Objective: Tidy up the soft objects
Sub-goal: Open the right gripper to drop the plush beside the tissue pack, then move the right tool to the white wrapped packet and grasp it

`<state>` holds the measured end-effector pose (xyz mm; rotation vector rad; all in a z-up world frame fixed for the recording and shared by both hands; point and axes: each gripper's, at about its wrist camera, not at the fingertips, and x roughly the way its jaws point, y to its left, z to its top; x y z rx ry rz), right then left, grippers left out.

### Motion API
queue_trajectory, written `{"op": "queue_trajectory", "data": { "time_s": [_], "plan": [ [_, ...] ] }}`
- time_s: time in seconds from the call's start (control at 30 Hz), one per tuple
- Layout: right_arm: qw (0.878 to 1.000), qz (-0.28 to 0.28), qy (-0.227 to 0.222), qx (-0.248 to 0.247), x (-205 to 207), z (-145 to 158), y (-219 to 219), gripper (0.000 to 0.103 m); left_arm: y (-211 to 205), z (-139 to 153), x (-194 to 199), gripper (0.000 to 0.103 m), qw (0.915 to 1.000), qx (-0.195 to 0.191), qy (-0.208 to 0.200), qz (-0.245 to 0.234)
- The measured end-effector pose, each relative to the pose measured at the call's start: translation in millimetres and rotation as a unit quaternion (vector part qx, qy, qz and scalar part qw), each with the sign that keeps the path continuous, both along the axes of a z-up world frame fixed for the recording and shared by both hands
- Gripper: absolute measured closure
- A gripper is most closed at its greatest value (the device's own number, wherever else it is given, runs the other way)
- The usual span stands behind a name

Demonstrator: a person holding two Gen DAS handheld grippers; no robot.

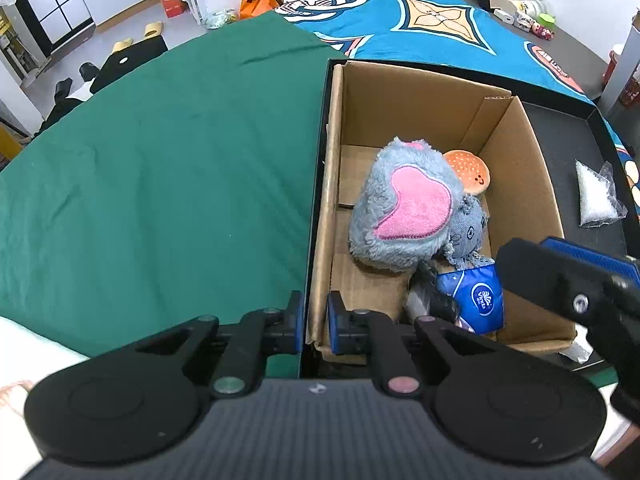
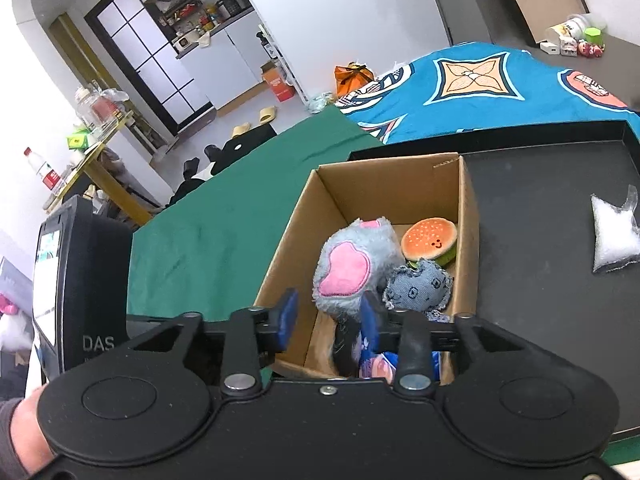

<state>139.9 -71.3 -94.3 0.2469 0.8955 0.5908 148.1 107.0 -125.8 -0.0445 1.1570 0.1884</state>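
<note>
I'm seeing four soft toys sitting in the cardboard box [image 2: 468, 216]: grey plush [image 2: 352, 264], burger [image 2: 430, 238], denim toy [image 2: 420, 288], blue pack [image 1: 478, 296]. White bag [image 2: 614, 240] is lying outside on the black tray [image 2: 532, 184], probably next. Left tongs [image 1: 314, 316] are clamping the box wall; right tongs [image 2: 328, 320] are hanging open, empty.

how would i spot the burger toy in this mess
Find the open cardboard box on the black tray. In its far corner, behind the fluffy grey plush and denim toy, lies the burger toy: the only orange thing, with a tiny smiley.
</note>
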Motion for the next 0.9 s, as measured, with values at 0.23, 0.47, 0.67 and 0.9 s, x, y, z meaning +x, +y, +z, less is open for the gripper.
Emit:
{"op": "queue_trajectory", "data": {
  "time_s": [0.23, 0.47, 0.67, 0.9],
  "plan": [
    [1.0, -0.01, -0.009, -0.014, -5, 0, -11, 0.056, -5, 0, -1, 0.091, 0.9999, 0.012, 0.0, -0.003],
    [0.999, -0.037, -0.008, -0.022, -5, -3, -34, 0.052, -9, 3, -2, 0.091, 0.9996, 0.027, -0.004, -0.007],
    [0.998, -0.058, -0.014, -0.024, -2, -4, -52, 0.051, -17, 4, -3, 0.089, 0.9986, 0.051, -0.005, -0.015],
    [0.997, -0.074, -0.014, -0.025, 1, -7, -69, 0.051, -23, 4, -3, 0.087, 0.9968, 0.076, -0.002, -0.023]
  ]
}}
